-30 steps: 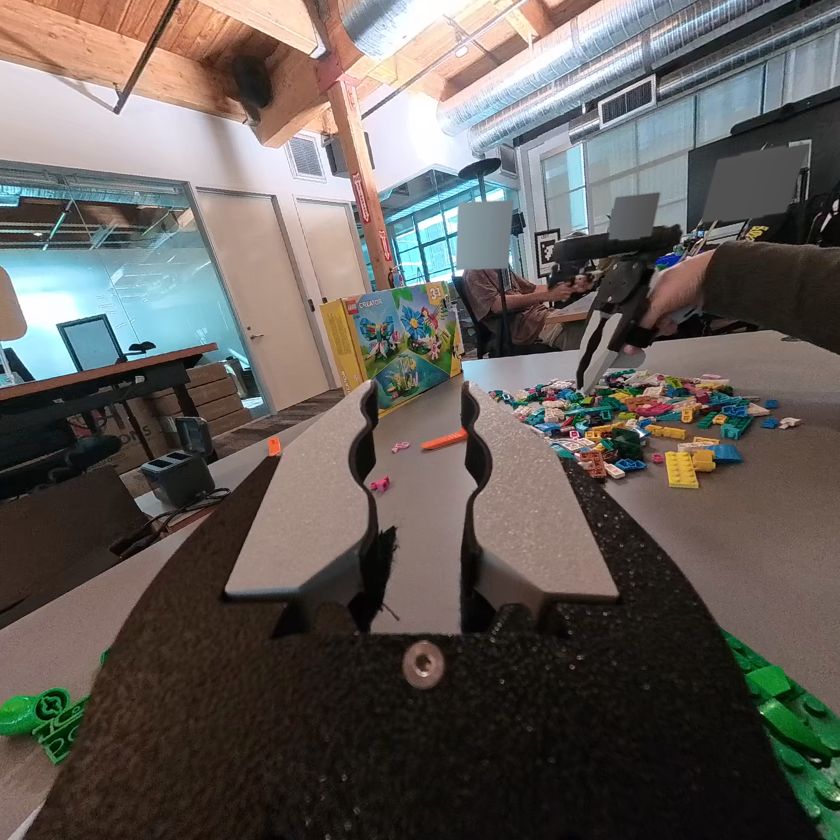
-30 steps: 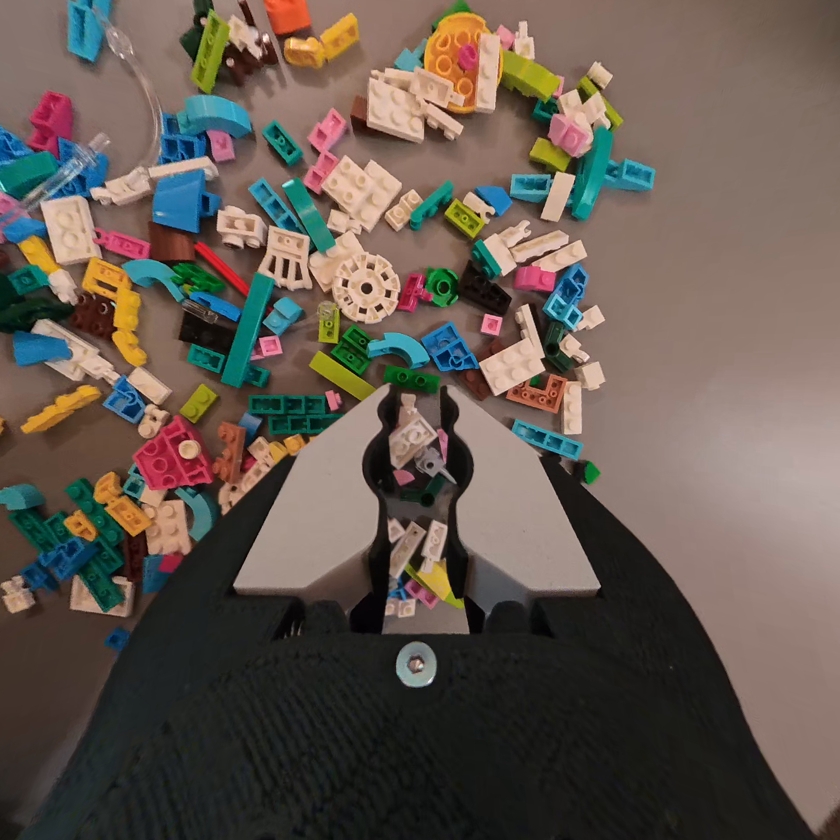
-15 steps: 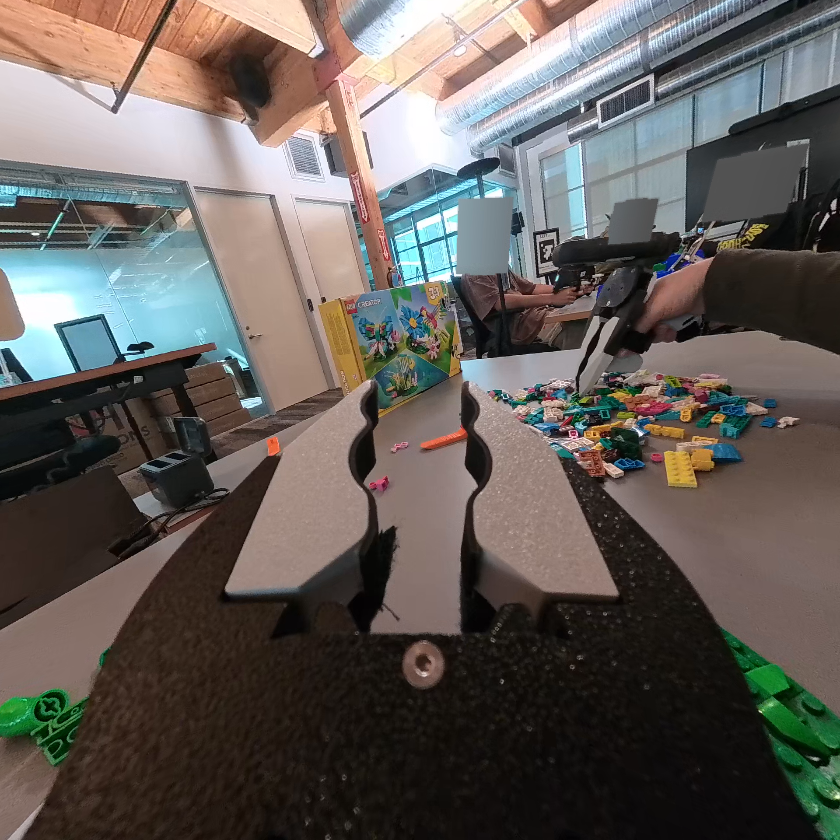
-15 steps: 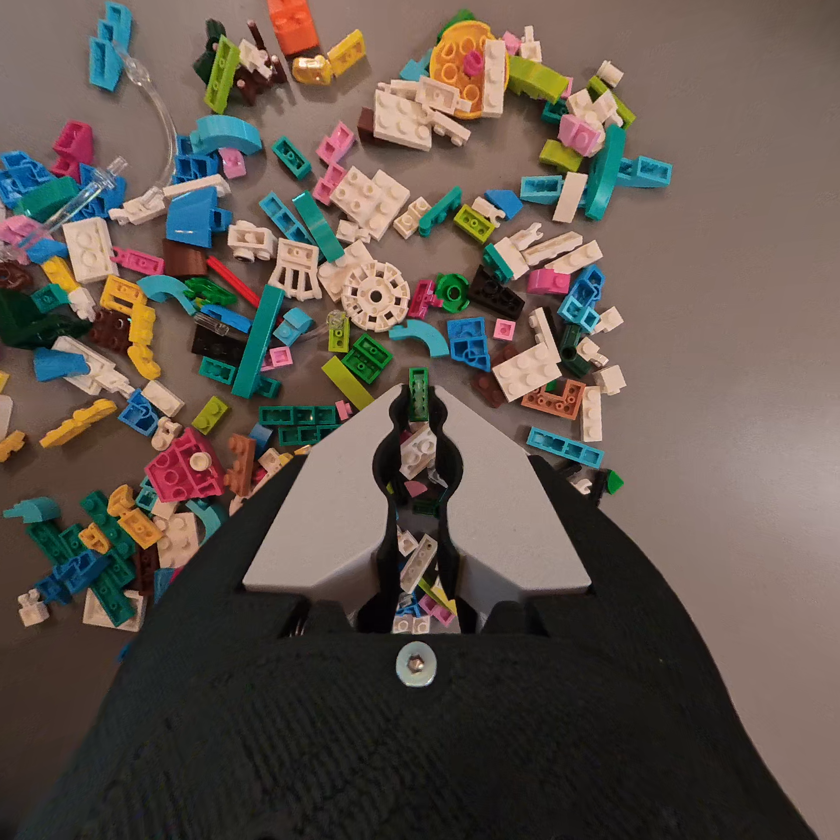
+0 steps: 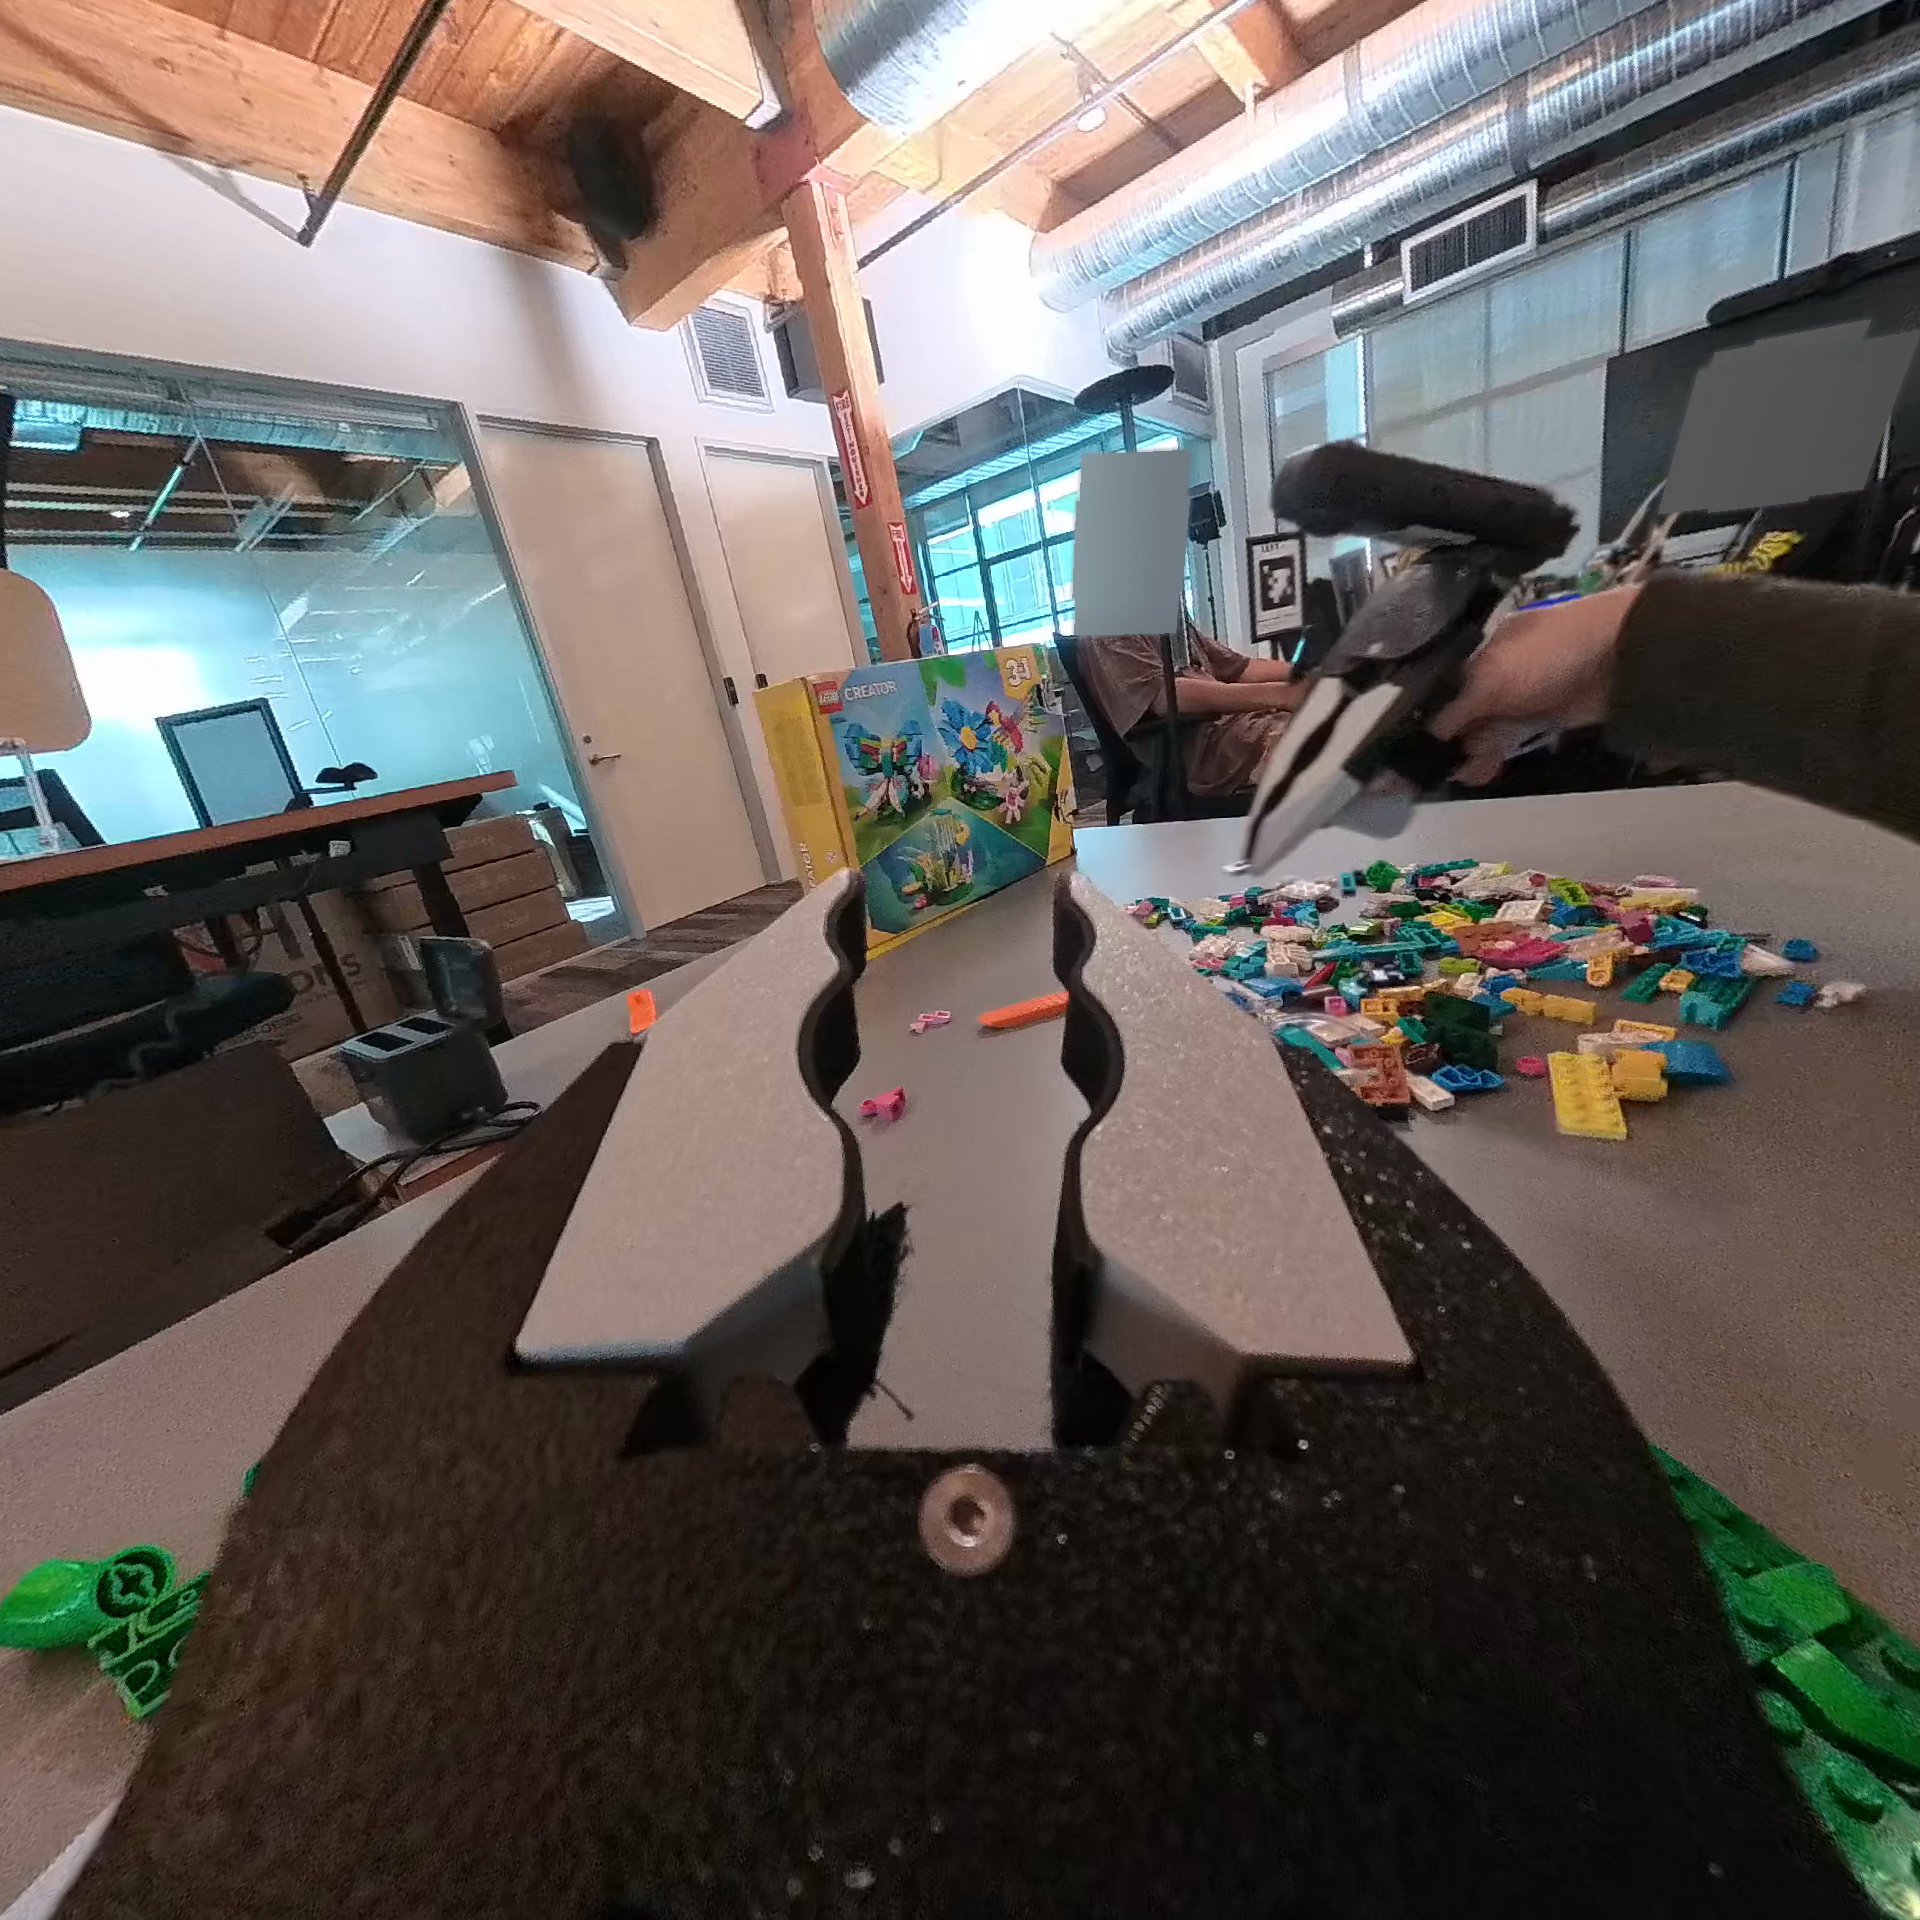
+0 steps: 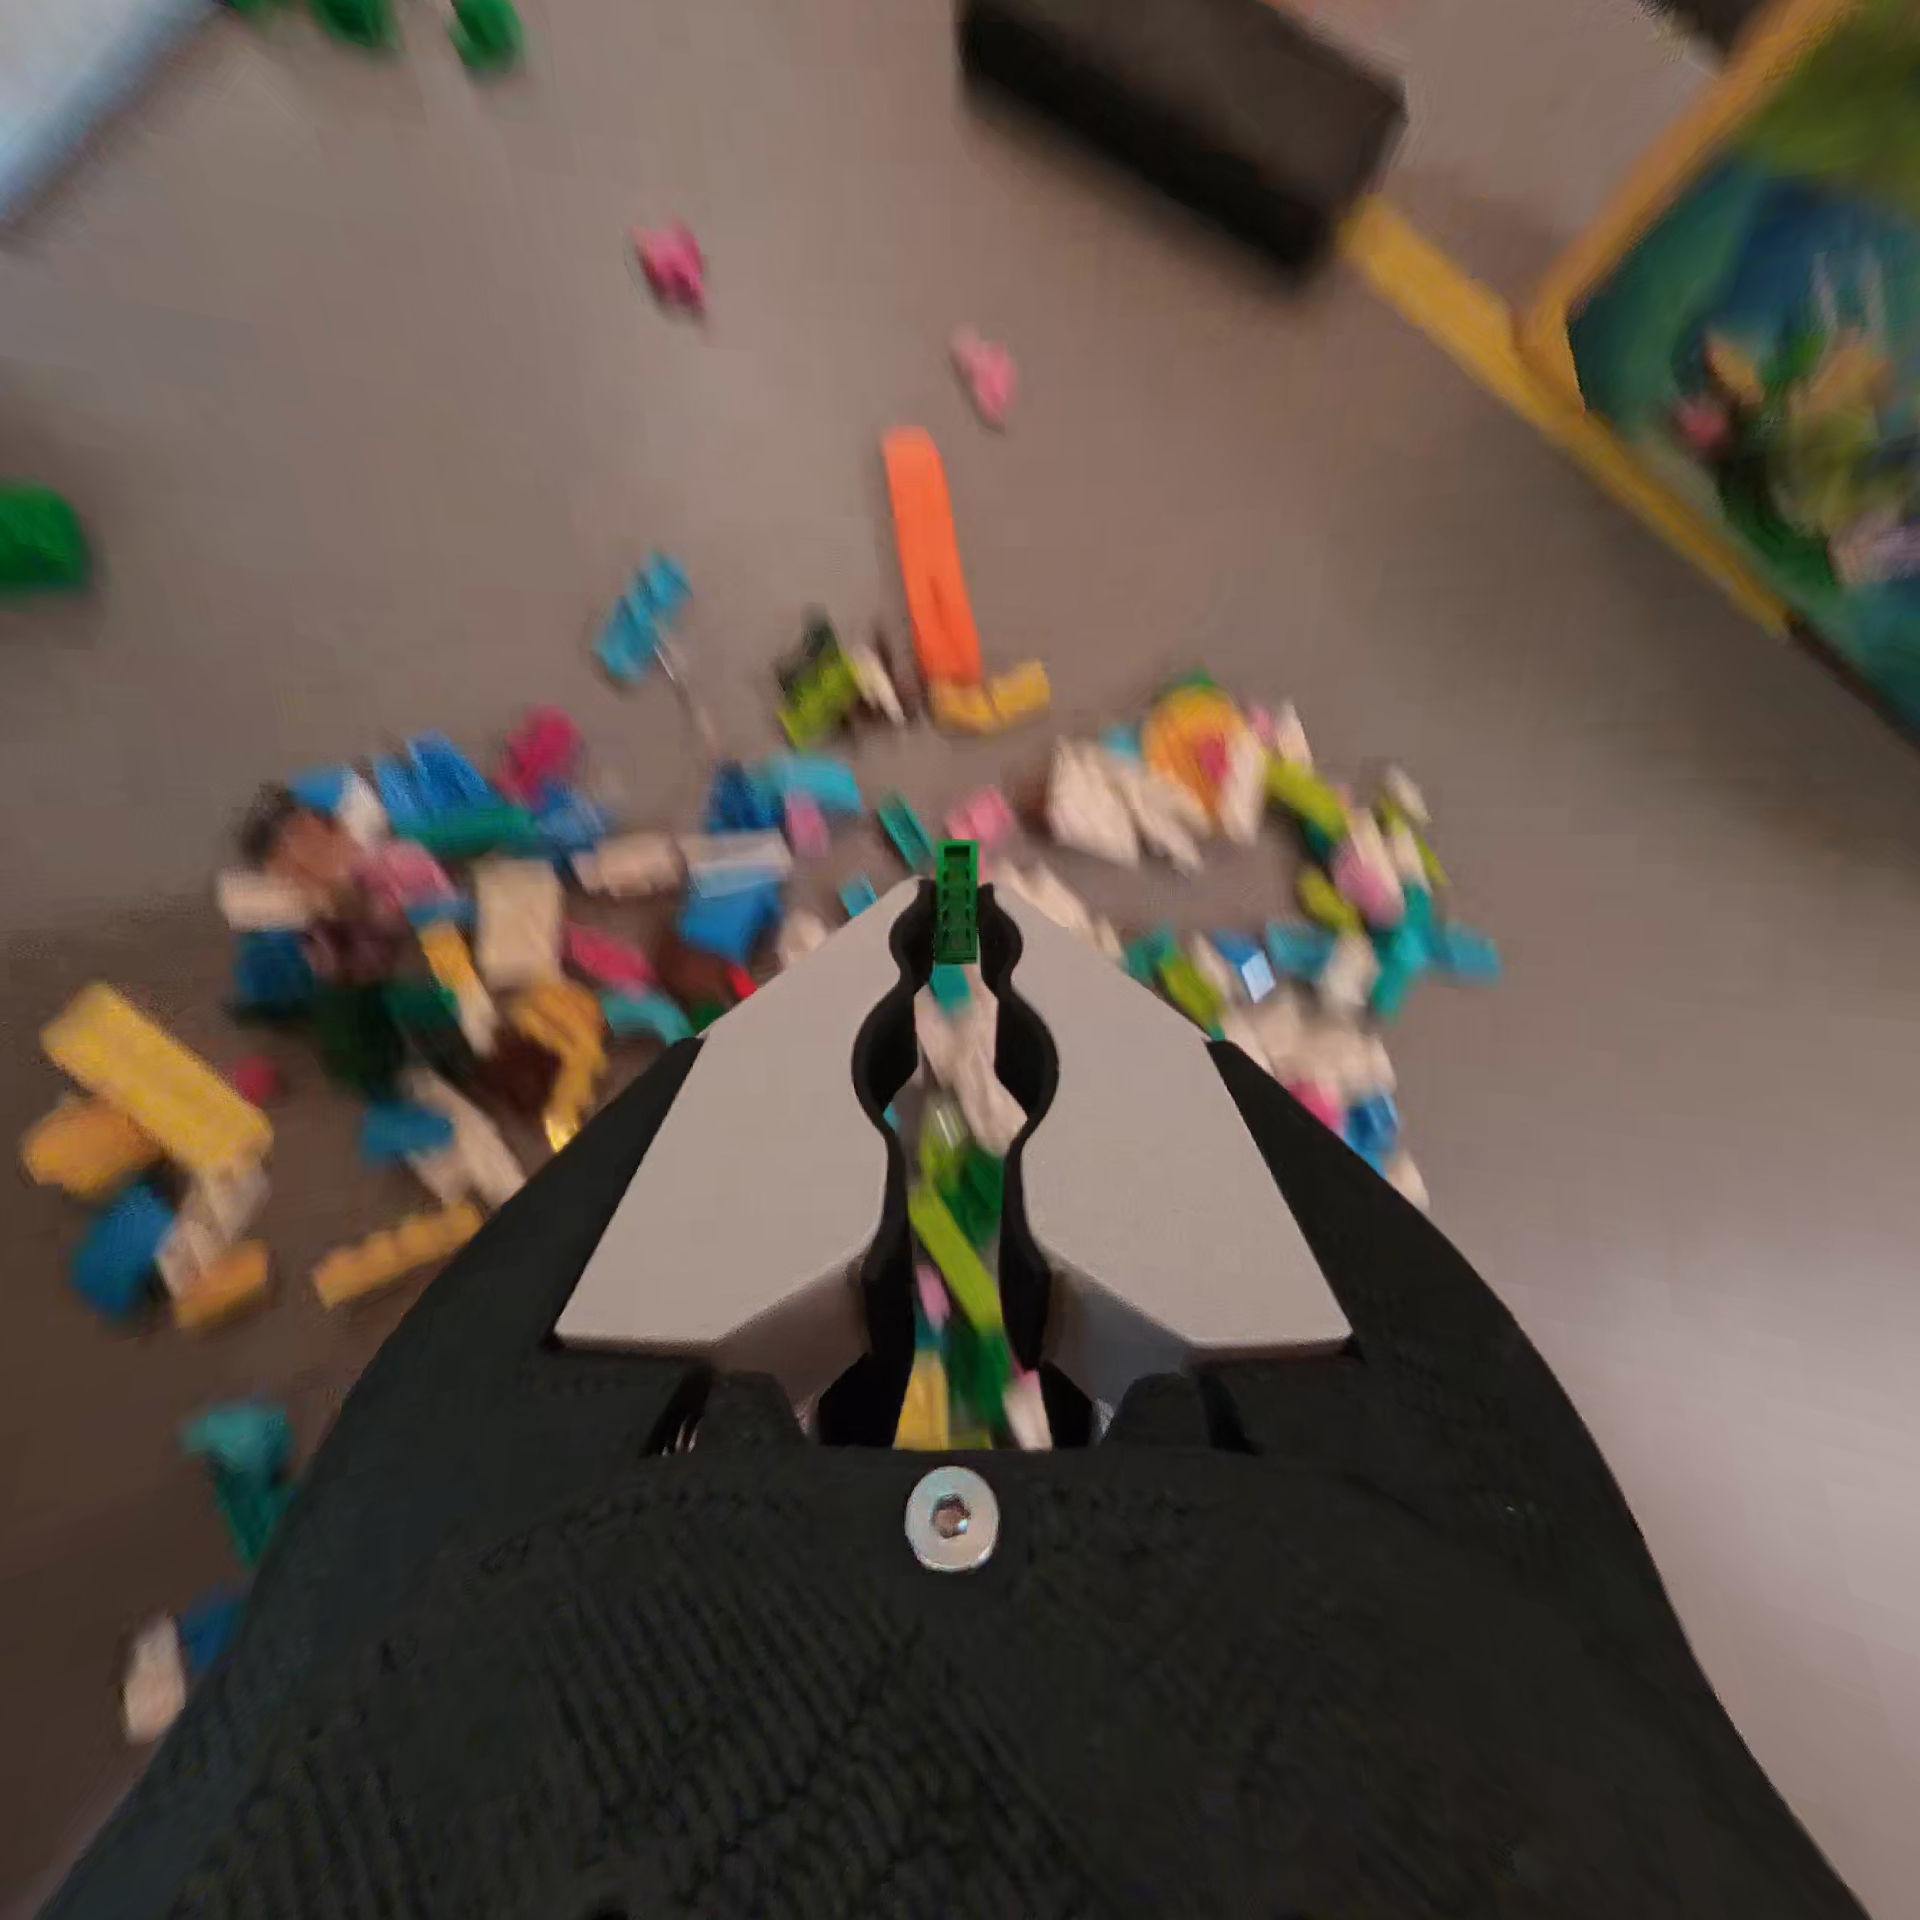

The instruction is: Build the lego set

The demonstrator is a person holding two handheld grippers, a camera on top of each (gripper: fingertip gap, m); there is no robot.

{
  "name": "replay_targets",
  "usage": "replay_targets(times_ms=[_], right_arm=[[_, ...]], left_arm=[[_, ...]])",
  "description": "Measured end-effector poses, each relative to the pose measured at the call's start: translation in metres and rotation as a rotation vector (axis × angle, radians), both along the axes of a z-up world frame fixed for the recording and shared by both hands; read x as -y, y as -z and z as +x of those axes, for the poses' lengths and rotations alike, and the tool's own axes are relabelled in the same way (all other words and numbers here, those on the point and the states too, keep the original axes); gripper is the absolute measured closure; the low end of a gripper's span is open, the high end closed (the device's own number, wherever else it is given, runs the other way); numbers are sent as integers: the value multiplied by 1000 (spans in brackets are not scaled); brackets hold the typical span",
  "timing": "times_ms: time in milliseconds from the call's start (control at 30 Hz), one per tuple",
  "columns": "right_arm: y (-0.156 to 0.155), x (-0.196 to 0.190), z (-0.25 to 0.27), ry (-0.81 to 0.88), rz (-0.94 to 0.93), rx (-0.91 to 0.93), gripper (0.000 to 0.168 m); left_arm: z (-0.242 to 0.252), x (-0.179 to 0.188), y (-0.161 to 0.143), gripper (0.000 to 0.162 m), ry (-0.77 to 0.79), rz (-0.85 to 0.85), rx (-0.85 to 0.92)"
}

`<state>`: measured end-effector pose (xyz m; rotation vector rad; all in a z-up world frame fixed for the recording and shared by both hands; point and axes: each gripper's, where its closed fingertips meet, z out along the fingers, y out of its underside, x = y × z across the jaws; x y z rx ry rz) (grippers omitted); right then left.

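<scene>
Since the earlier pictures, the right hand-held gripper point(image 6: 951, 899) has risen from the pile of loose bricks point(image 6: 727, 935) and carries a small green brick point(image 6: 956, 902) pinched between its tips, with the jaws nearly closed on it. Its own view is blurred, so it seems to be swinging away from the pile. In the left wrist view the same gripper point(image 5: 1262, 847) hangs above the near side of the pile point(image 5: 1455, 977), which lies toward the right edge of the tabletop point(image 5: 1558, 1299).

The left hand-held gripper point(image 5: 956, 935) has not shifted. Its jaws stand at a moderate gap and hold nothing; only bare tabletop and a tiny pink piece point(image 5: 883, 1103) show between them.

A green assembly point(image 5: 1808, 1662) lies at the near right, partly hidden under the left gripper, and a few more green pieces point(image 5: 94, 1621) lie at the near left. I judge that this is the part of the model already begun, but how much of it is joined I cannot tell.

The set box point(image 5: 935, 779) stands at the far edge of the tabletop, and an orange tool point(image 5: 1023, 1010) lies in front of it.

The build looks to be at an early stage: most bricks are loose in the pile, and one green brick is picked but not yet attached. Bringing it to the green assembly and pressing it on is left, and many more bricks after it.
</scene>
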<state>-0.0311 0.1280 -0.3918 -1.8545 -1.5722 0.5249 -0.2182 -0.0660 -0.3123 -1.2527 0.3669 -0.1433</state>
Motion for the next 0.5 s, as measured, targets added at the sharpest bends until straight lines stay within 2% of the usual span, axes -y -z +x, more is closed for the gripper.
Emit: replay_targets(times_ms=[133,267,433,500], right_arm=[[0,45,-111,-133,-16,-78,162],[11,78,-197,-137,22,-92,162],[25,87,-248,-128,42,-30,162],[30,94,-257,-144,-13,-28,158]], left_arm=[[-1,1,-1,129,1,5,4],[-1,2,-1,129,2,6,2],[1,4,0,128,17,3,0],[2,5,-1,127,32,-1,8]])
